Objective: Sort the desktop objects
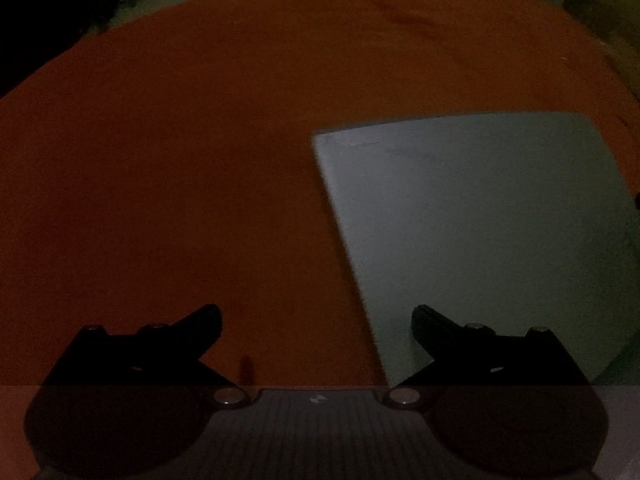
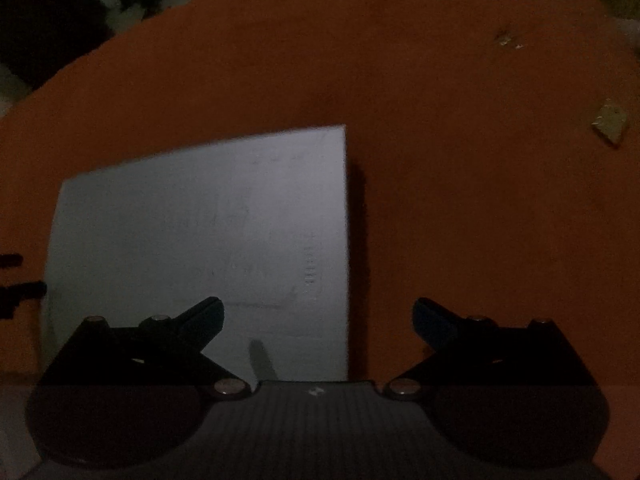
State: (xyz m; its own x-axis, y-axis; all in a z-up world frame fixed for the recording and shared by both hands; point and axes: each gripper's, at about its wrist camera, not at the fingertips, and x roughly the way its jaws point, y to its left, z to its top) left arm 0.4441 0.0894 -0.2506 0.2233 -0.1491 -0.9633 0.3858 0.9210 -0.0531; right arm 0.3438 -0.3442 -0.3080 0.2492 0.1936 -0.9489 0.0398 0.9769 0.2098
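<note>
A flat grey closed laptop (image 1: pixel 472 232) lies on an orange table (image 1: pixel 180 160). In the left wrist view it lies ahead to the right, and my left gripper (image 1: pixel 316 320) is open and empty over its left edge. In the right wrist view the laptop (image 2: pixel 200 240) lies ahead to the left, on the orange table (image 2: pixel 480 200). My right gripper (image 2: pixel 318 316) is open and empty over its right edge. The scene is dim.
A small tan scrap (image 2: pixel 610 122) and a few light crumbs (image 2: pixel 506 39) lie at the far right of the table. The left gripper's dark fingertips (image 2: pixel 16 276) show at the left edge of the right wrist view. Dark floor lies beyond the table's far edge.
</note>
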